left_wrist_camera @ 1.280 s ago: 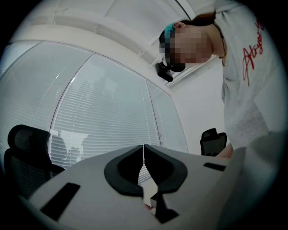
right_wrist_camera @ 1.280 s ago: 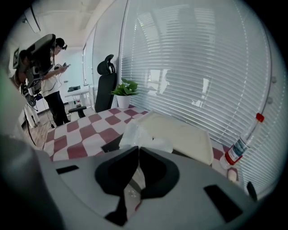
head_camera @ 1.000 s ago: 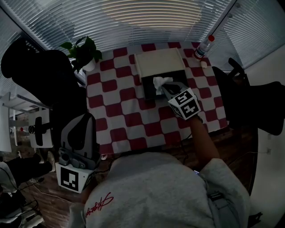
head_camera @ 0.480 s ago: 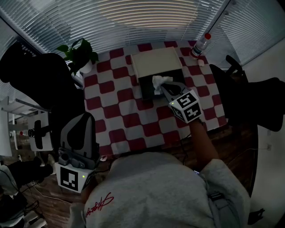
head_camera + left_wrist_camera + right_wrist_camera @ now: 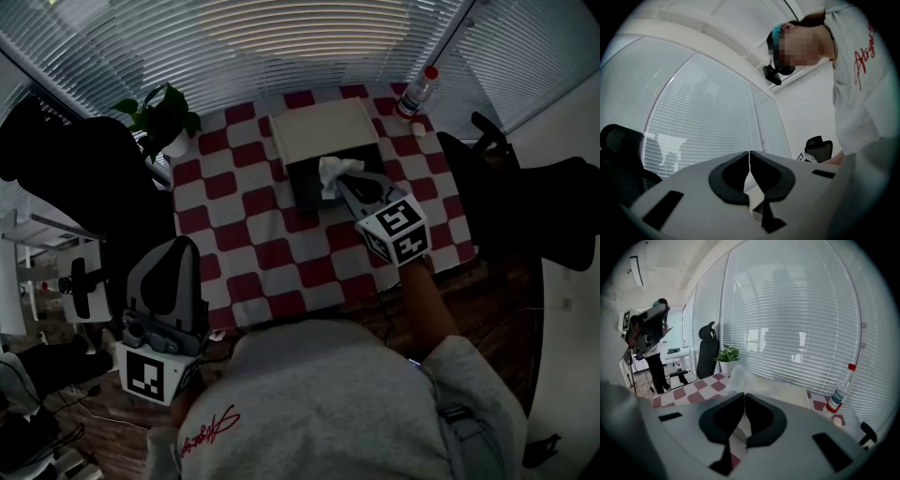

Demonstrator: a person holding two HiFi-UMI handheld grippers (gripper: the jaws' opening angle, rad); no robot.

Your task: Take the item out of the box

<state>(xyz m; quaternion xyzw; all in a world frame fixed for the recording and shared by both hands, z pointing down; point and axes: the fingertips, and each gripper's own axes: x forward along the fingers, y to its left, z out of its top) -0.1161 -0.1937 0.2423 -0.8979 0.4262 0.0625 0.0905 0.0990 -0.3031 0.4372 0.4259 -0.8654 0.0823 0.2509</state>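
A box (image 5: 323, 131) with a cream top and a dark front stands at the far middle of the checkered table (image 5: 253, 253). A white tissue (image 5: 334, 172) sticks up out of its front opening. My right gripper (image 5: 345, 186) reaches to it from the near right and is shut on the tissue. In the right gripper view the tissue (image 5: 739, 377) rises just past the closed right gripper (image 5: 744, 397). My left gripper (image 5: 176, 248) hangs low at the near left, off the table, shut and holding nothing; the left gripper (image 5: 750, 161) points up at the blinds.
A clear bottle (image 5: 413, 94) with a red cap stands at the table's far right corner, also the bottle (image 5: 839, 390). A potted plant (image 5: 159, 117) sits at the far left corner. Black office chairs (image 5: 66, 169) flank the table. A person (image 5: 649, 348) stands in the background.
My right gripper has drawn slightly back toward me while still shut on the tissue. The left gripper has stayed where it was.
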